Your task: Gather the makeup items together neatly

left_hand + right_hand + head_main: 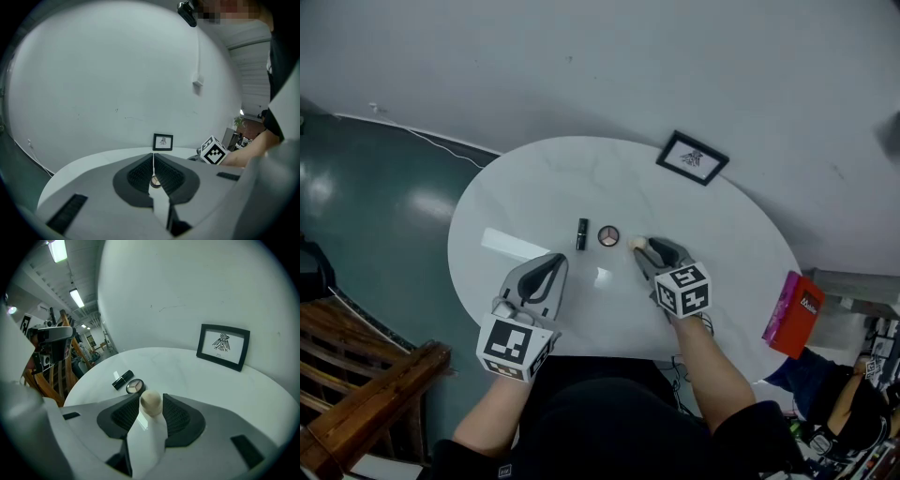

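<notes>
On the round white table (712, 216) a black lipstick (581, 234) lies beside a round eyeshadow compact (608, 236). Just to their right stands a beige egg-shaped sponge (638, 244). My right gripper (647, 251) is open with the sponge (151, 402) upright between its fingertips, resting on the table. The lipstick (123, 379) and compact (135, 386) lie just past it to the left. My left gripper (555, 262) hovers near the table's front, shut and empty. Through the slit in its closed jaws (153, 157) shows the compact (155, 182).
A black-framed picture (692, 157) stands at the table's far edge against the wall. A pink box (794, 314) sits off the table to the right. Wooden furniture (356, 394) is at the lower left on the green floor.
</notes>
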A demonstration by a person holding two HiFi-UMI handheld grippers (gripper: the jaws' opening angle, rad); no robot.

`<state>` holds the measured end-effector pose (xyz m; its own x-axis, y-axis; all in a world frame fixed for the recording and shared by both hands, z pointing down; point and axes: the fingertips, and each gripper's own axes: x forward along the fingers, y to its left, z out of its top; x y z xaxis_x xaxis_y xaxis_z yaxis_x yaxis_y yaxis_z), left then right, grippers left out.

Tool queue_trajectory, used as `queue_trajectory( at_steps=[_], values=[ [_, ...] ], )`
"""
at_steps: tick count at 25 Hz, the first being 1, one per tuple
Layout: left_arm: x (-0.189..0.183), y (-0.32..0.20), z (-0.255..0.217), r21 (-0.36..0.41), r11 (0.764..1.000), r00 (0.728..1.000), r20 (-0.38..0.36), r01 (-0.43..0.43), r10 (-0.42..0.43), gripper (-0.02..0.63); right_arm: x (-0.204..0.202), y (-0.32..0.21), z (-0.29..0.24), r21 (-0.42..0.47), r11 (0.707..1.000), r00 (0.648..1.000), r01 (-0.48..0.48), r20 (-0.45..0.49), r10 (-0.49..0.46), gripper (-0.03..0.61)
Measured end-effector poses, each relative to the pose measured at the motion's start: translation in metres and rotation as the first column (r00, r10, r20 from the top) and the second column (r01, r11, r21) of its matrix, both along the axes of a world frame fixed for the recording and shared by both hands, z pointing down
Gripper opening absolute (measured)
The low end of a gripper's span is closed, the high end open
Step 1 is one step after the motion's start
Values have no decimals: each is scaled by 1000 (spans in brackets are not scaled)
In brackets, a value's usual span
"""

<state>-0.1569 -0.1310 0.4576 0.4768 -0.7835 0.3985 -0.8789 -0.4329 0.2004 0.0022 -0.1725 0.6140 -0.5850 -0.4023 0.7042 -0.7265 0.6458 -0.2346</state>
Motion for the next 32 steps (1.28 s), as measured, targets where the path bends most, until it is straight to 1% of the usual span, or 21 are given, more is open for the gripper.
queue_trajectory(
  at_steps=[6,14,22,27,32],
  values=[
    [-14,-2,2,-11,999,999,0,36,-36,17,-18,-3,4,-8,999,999,52,-12,-52,160],
    [-22,-6,6,-27,998,998,-5,58,-58,17,-26,-3,10,-15,996,996,84,-15,-84,161],
    [-12,-10,7,-36,999,999,-18,41,-41,17,-16,3,8,-34,997,997,75,16,-75,161],
    [-7,-10,7,-40,999,999,-24,28,-29,17,-6,3,5,-41,999,998,32,50,-30,161],
    [-2,-9,-1,-21,1000,1000,-23,12,-13,17,-3,0,-7,-14,1000,997,3,77,-2,161]
  ],
)
